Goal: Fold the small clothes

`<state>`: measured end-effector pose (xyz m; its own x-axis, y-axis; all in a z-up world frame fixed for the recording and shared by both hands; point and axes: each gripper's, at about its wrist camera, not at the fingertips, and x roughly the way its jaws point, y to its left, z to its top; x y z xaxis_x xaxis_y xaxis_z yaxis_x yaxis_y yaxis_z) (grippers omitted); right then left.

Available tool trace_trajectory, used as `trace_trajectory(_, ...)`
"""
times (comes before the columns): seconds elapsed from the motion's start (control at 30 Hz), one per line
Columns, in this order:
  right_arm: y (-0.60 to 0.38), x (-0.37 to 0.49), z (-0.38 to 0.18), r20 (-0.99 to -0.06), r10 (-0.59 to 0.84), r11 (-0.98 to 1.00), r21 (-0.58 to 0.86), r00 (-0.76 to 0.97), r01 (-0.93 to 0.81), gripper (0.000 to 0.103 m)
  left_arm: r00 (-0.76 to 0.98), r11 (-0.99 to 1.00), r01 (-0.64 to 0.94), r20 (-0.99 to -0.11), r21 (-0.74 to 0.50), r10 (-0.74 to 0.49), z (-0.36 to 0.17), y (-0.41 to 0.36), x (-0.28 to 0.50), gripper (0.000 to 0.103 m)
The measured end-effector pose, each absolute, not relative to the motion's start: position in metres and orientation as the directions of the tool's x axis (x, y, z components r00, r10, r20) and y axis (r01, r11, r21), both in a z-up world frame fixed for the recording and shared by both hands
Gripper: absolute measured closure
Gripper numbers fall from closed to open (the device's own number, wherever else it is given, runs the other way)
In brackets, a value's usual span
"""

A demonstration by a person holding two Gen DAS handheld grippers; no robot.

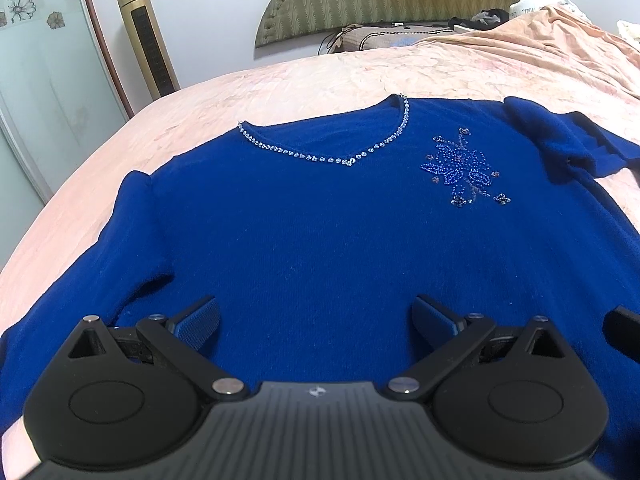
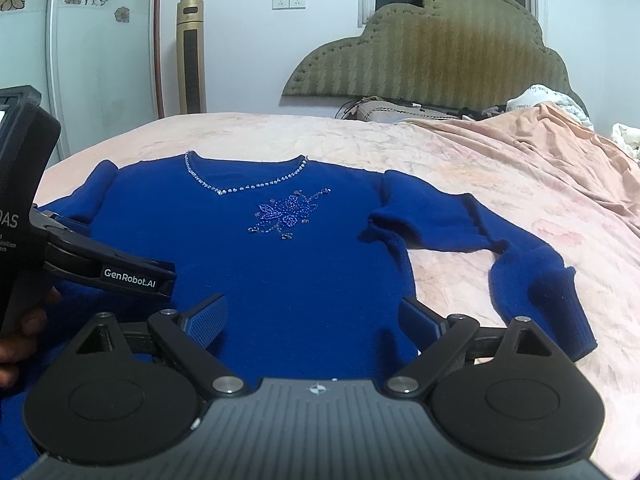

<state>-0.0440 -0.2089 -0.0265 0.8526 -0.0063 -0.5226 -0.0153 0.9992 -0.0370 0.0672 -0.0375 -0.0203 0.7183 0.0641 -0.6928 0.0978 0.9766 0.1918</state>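
A royal-blue sweater [image 1: 312, 224] [image 2: 288, 272] lies flat and face up on the pink bedspread, its neckline trimmed with clear beads [image 1: 332, 156] and a beaded flower [image 2: 286, 216] on the chest. Its right sleeve [image 2: 532, 268] lies bent on the bedspread. My left gripper [image 1: 316, 320] hovers over the lower body of the sweater, open, nothing between its fingers. My right gripper [image 2: 314, 322] is over the lower right part of the sweater near its side edge, also open and empty. The left gripper's finger [image 2: 132, 276] shows at the left of the right wrist view.
The pink bedspread [image 1: 280, 80] covers a wide bed with a padded olive headboard [image 2: 432, 60]. A rumpled peach blanket [image 2: 540, 148] and pillows pile up at the far right. A gold tower fan [image 1: 144, 40] and a flowered wardrobe door [image 1: 36, 60] stand at the left.
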Motion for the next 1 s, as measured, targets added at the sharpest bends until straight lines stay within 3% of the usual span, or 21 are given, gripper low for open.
trace_trajectory(0.23, -0.214, -0.045, -0.027, -0.523, -0.047, 0.997, -0.072, 0.851, 0.011, 0.013, 0.720, 0.977, 0.096, -0.691, 0.192, 0.065, -0.021, -0.039, 0.069, 0.000)
trace_trajectory(0.4, -0.224, -0.045, -0.027, -0.521, -0.079, 0.995, -0.092, 0.850, 0.036, 0.022, 0.720, 0.976, 0.103, -0.691, 0.191, 0.059, -0.020, -0.040, 0.069, 0.000)
trace_trajectory(0.7, -0.283, -0.043, -0.035, -0.551, -0.277, 0.960, -0.186, 0.787, 0.208, 0.032, 0.731, 0.974, 0.131, -0.681, 0.188, 0.033, -0.016, -0.044, 0.067, 0.000)
trace_trajectory(0.83, -0.310, -0.036, -0.050, -0.580, -0.299, 0.954, -0.186, 0.758, 0.234, 0.039, 0.730, 0.970, 0.141, -0.683, 0.198, 0.033, -0.017, -0.047, 0.067, 0.000)
trace_trajectory(0.87, -0.318, -0.033, -0.051, -0.584, -0.286, 0.958, -0.164, 0.759, 0.235, 0.042, 0.728, 0.970, 0.144, -0.685, 0.198, 0.031, -0.017, -0.047, 0.067, 0.000)
trace_trajectory(0.93, -0.328, -0.029, -0.050, -0.592, -0.271, 0.961, -0.127, 0.759, 0.244, 0.069, 0.727, 0.969, 0.148, -0.686, 0.198, 0.029, -0.017, -0.048, 0.067, 0.000)
trace_trajectory(0.97, -0.331, -0.028, -0.050, -0.586, -0.288, 0.956, -0.132, 0.758, 0.261, 0.094, 0.727, 0.969, 0.150, -0.686, 0.199, 0.028, -0.016, -0.048, 0.067, 0.000)
trace_trajectory(1.0, -0.335, -0.028, -0.048, -0.579, -0.297, 0.953, -0.130, 0.759, 0.273, 0.097, 0.726, 0.968, 0.151, -0.687, 0.200, 0.029, -0.016, -0.047, 0.067, 0.000)
